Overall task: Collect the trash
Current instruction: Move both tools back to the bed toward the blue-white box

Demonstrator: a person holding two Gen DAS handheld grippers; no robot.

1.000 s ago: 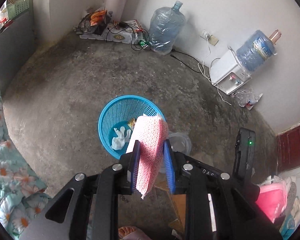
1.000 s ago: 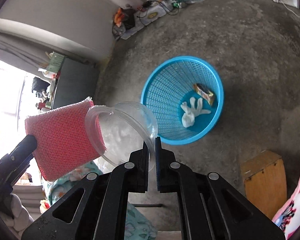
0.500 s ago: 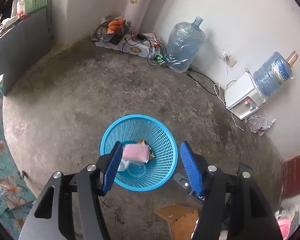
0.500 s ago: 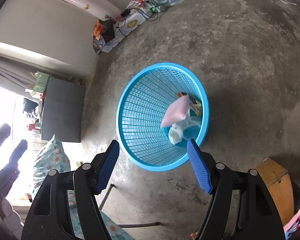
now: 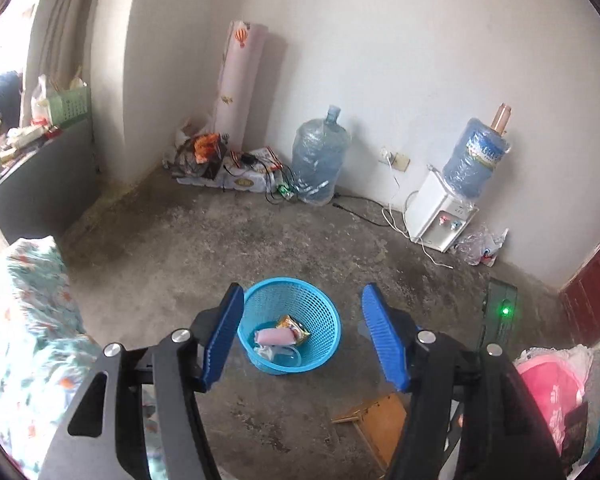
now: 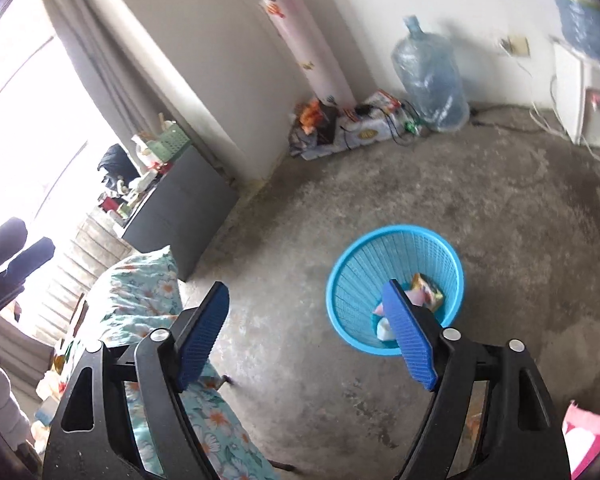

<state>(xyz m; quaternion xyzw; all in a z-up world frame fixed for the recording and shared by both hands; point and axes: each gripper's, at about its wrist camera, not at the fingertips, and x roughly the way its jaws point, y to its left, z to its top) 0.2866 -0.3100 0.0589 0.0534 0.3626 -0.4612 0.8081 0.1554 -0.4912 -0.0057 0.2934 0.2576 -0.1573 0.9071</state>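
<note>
Looking via left wrist: left gripper (image 5: 302,334) wide open, empty, above blue basket (image 5: 328,320) w/ pink sponge (image 5: 274,336) + wrapper (image 5: 294,326) inside. Via right wrist: right gripper (image 6: 306,336) open, empty; basket (image 6: 454,276) on floor. Drop seems done; no loose trash visible.

Bare concrete floor (image 5: 260,240), white walls (image 5: 400,60), bright curtained window (image 6: 24,92).

Each wrist camera looked forward and down along its own fingers, from well above the grey concrete floor (image 5: 188,240). Both views shared the round blue plastic mesh basket (image 5: 320,312) (image 6: 352,264), the clear water jug (image 5: 320,160) (image 6: 430,76) and the white wall.
</note>
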